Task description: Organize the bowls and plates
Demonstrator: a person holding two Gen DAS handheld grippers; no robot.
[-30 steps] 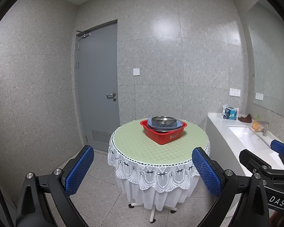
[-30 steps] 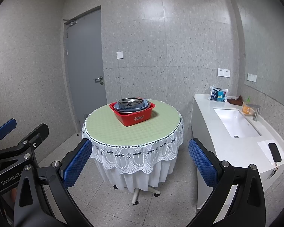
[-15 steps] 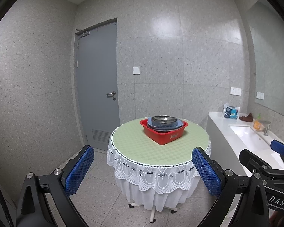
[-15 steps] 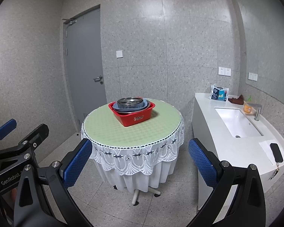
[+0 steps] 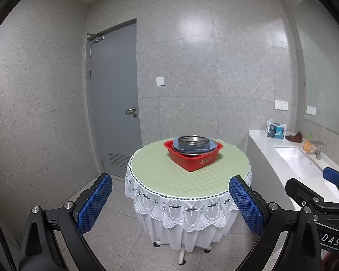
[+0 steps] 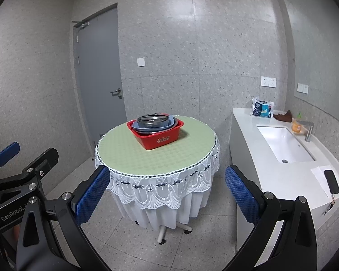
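Observation:
A red plastic basin (image 5: 195, 160) (image 6: 158, 137) stands on a round table with a green cloth (image 5: 169, 176) (image 6: 133, 151). In the basin lies a blue plate (image 5: 209, 149) (image 6: 167, 124) with a steel bowl (image 5: 193, 141) (image 6: 153, 120) on top. My left gripper (image 5: 170, 203) is open and empty, well short of the table's near edge. My right gripper (image 6: 167, 194) is open and empty, also short of the table. Each gripper shows at the edge of the other's view.
A white counter with a sink (image 6: 284, 144) runs along the right wall, with a tap (image 6: 308, 131), a blue packet (image 6: 262, 109), an orange bottle (image 6: 296, 125) and a black phone (image 6: 331, 181). A grey door (image 5: 115, 99) is at the back left. The floor is tiled.
Both views have drifted slightly nearer the table; the basin sits a little lower in the frames. Both grippers stay open and empty.

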